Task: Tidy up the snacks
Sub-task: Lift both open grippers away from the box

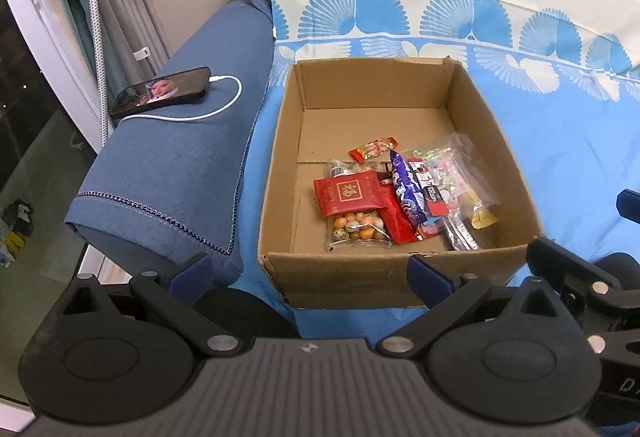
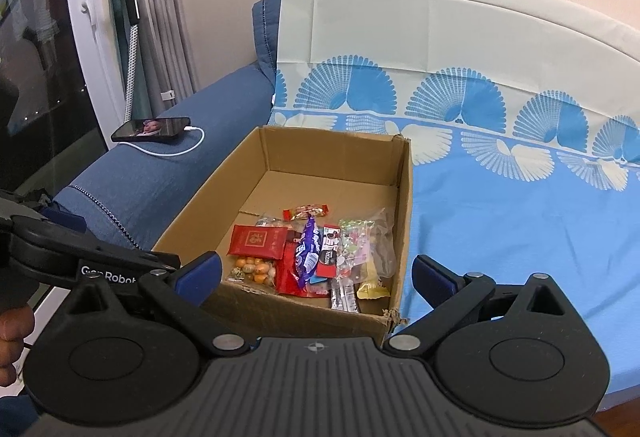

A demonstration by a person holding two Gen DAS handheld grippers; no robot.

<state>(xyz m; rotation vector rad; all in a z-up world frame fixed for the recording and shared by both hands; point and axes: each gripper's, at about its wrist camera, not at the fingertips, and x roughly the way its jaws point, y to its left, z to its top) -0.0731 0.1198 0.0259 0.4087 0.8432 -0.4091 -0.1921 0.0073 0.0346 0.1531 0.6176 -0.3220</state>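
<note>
- Snacks (image 1: 404, 197) heaped in the cardboard box (image 1: 280, 173), near-right corner (long axes mostly running away from camera).
- Ahead of and below both grippers, left gripper (image 1: 310, 269) and right gripper (image 2: 316, 275); fingers spread wide, empty; neither clearly nearer.
- Box on blue sheet (image 2: 500, 221).

left gripper (image 1: 308, 271) and right gripper (image 2: 316, 273) both spread wide, empty.
</note>
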